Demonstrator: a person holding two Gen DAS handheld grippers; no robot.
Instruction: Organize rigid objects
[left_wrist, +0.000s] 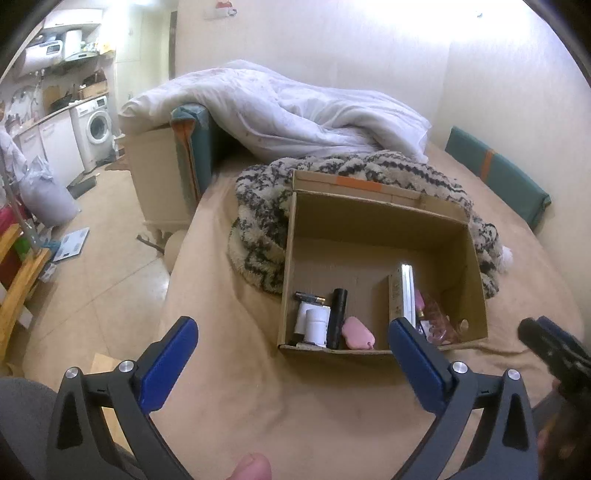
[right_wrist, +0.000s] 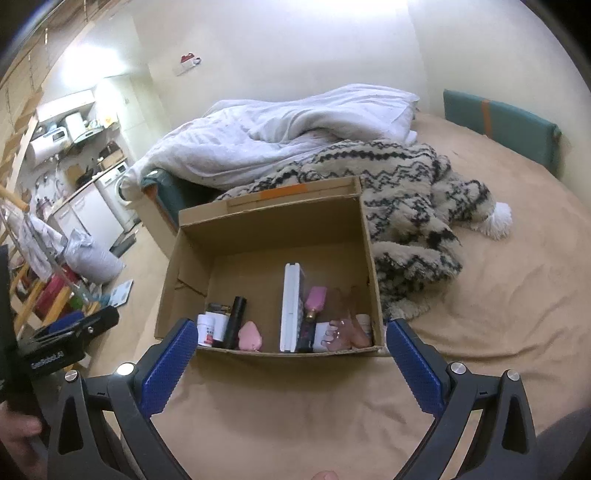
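Note:
An open cardboard box (left_wrist: 376, 221) (right_wrist: 266, 225) stands on the tan bed sheet. Along its near wall lie white bottles (left_wrist: 316, 323) (right_wrist: 208, 328), a black tube (left_wrist: 338, 314) (right_wrist: 235, 321), a pink case (left_wrist: 357, 332) (right_wrist: 250, 336), an upright white flat box (left_wrist: 404, 291) (right_wrist: 291, 306), a pink bottle (right_wrist: 314, 301) and clear pink items (left_wrist: 437, 325) (right_wrist: 343, 330). My left gripper (left_wrist: 293, 334) is open and empty, short of the box's near wall. My right gripper (right_wrist: 291, 336) is open and empty, also just short of it; it shows at the right edge of the left wrist view (left_wrist: 546, 343).
A black-and-cream fuzzy blanket (left_wrist: 258, 229) (right_wrist: 406, 192) lies behind and beside the box. A white duvet (left_wrist: 295, 110) (right_wrist: 277, 136) is heaped further back. A teal cushion (left_wrist: 495, 173) (right_wrist: 498, 122) leans on the wall. The bed edge and floor (left_wrist: 92, 240) are left.

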